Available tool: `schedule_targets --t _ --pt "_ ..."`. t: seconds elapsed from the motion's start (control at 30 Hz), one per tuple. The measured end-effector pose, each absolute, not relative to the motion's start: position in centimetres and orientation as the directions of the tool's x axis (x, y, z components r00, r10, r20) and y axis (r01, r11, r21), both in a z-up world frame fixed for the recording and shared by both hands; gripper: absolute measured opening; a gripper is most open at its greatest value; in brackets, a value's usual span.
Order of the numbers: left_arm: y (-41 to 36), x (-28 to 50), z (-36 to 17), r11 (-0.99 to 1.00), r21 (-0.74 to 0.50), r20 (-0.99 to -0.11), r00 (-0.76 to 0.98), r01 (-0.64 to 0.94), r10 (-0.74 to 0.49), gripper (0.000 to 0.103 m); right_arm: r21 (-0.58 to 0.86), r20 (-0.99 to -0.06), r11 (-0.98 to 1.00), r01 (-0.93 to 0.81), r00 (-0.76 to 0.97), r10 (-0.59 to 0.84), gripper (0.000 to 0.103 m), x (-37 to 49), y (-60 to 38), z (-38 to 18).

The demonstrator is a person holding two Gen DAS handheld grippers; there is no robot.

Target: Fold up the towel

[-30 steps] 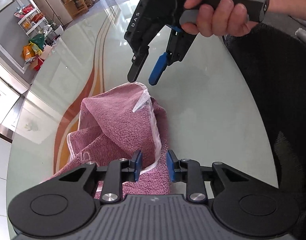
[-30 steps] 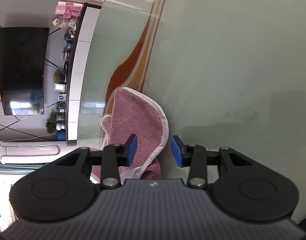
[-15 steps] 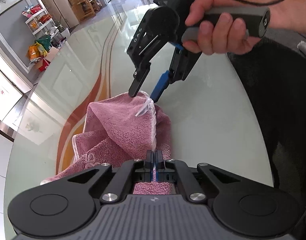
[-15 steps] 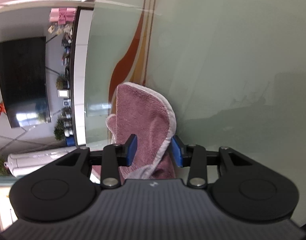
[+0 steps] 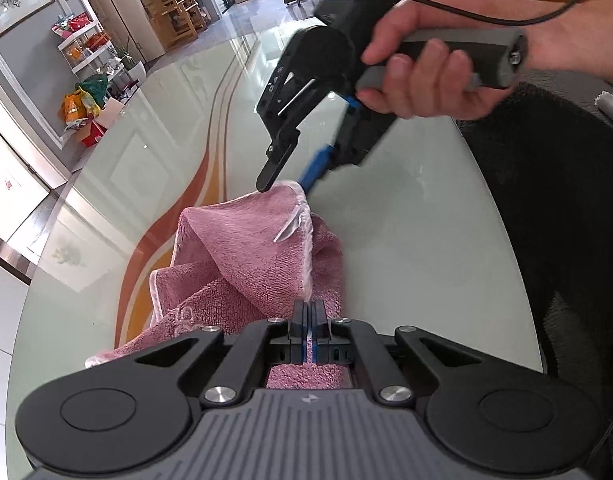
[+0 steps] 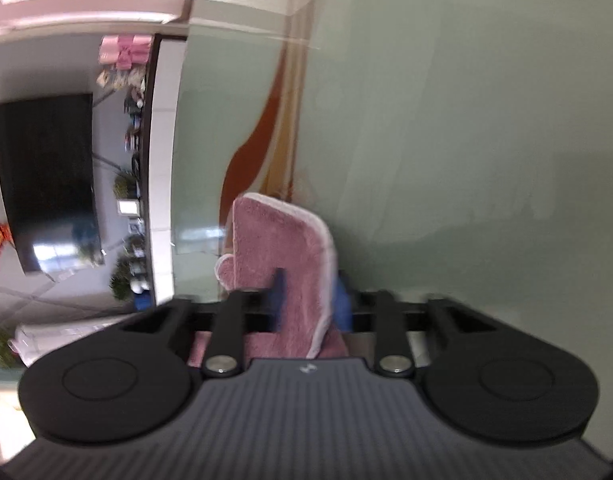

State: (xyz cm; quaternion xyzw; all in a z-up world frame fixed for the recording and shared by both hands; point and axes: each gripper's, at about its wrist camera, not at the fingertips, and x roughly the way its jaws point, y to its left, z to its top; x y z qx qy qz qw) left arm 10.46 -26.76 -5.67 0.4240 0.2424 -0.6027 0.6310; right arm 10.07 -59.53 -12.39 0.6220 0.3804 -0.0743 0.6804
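Note:
A pink towel (image 5: pixel 246 256) with a white hem lies bunched on the glass table (image 5: pixel 406 248). My left gripper (image 5: pixel 307 314) is shut on its near hem, which rises between the blue pads. My right gripper (image 5: pixel 286 185), held by a hand, points down at the raised far corner. Its jaws are closing with that corner between them. In the blurred right wrist view the towel (image 6: pixel 282 240) fills the gap of the right gripper (image 6: pixel 311 298), and both pads lie against it.
A person's hand (image 5: pixel 418 80) grips the right handle, and a cable runs off it. Dark clothing (image 5: pixel 566 240) borders the table's right edge. An orange swirl (image 5: pixel 174 232) is printed under the glass. Shelves (image 5: pixel 86 52) stand beyond the far left edge.
My left gripper shut on the towel's near hem. The right gripper dropped onto the far corner and its jaws drew in around it; the corner now stands lifted.

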Motion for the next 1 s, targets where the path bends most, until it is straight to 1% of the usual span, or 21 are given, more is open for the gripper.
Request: schedule_targets --t 0.07,0.27,0.47,0.57,0.67,0.83,1.0 --pt "-26.6 10.5 -5.8 -0.075 0.24 -0.815 0.158 0.968 -0.558 0.002 0.784 -0.621 0.287 0.551 0.701 0.352 0.004 10.9 -59.4 -11.4" --pt "-25.7 10.0 -6.0 -0.011 0.236 -0.782 0.184 0.972 -0.596 0.003 0.773 -0.619 0.42 0.476 0.709 0.337 0.004 13.4 -58.4 -7.9" --pt "-23.6 9.5 -6.5 0.082 0.21 -0.734 0.213 0.974 -0.645 0.003 0.703 -0.654 0.606 0.373 0.675 0.342 0.004 17.3 -54.4 -3.3" --pt "-22.0 9.1 -6.8 0.138 0.178 -0.705 0.224 0.974 -0.673 0.004 0.616 -0.7 0.734 0.286 0.625 0.344 0.004 20.3 -49.9 -0.9" --pt "-20.3 8.6 -7.6 0.189 0.134 -0.675 0.229 0.973 -0.701 0.004 0.516 -0.762 0.834 0.193 0.549 0.345 0.004 23.0 -44.9 -0.2" --pt "-17.7 7.1 -10.1 0.254 0.056 -0.642 0.23 0.966 -0.732 0.004 0.318 -0.878 0.948 0.029 0.387 0.283 0.004 26.2 -37.3 -1.6" --pt "-16.6 5.9 -11.9 0.285 -0.012 -0.589 0.223 0.959 -0.777 0.005 0.186 -0.93 0.974 -0.13 0.295 0.218 0.004 26.8 -32.0 -2.8"
